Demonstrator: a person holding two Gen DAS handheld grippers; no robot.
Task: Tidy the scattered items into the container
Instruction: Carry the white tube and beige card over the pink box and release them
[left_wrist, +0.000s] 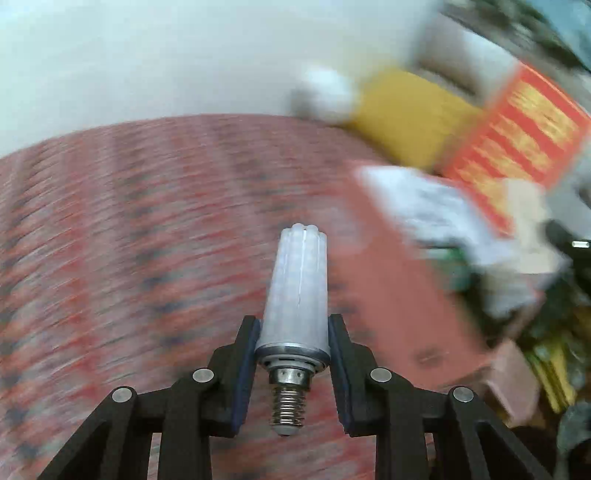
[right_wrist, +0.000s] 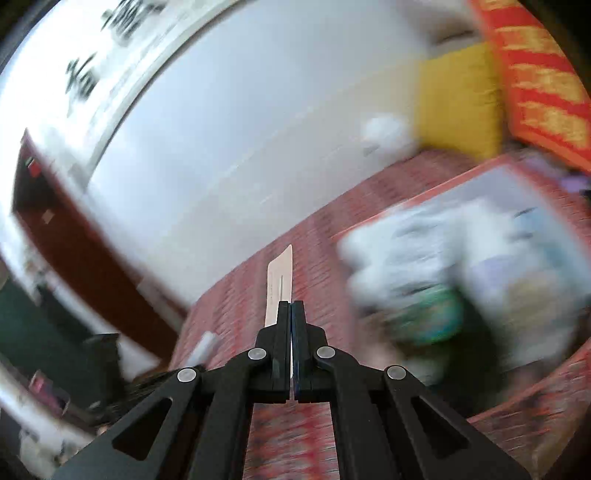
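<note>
Left wrist: my left gripper (left_wrist: 291, 328) clamped on corn-style LED bulb (left_wrist: 295, 288), pads on lower body above screw base; light, rigid, smooth plastic, breakable, so moderate squeeze. Pink box (left_wrist: 399, 306) ahead right, stuffed with blurred items. Red patterned woven cloth (left_wrist: 147, 240) underneath, white wall behind

Right wrist: my right gripper (right_wrist: 291, 306) pinched nearly closed on thin pale card-like strip (right_wrist: 279, 280), edge-on; light, flat, likely slips if grip eases. Box (right_wrist: 424, 201) to right, yellow cushion (right_wrist: 458, 103) beyond, dark door at left

A red patterned cloth surface (left_wrist: 147, 240) is seen, motion-blurred; a pink open box (left_wrist: 399, 295) and yellow cushion (left_wrist: 406, 110) are laid on it.
</note>
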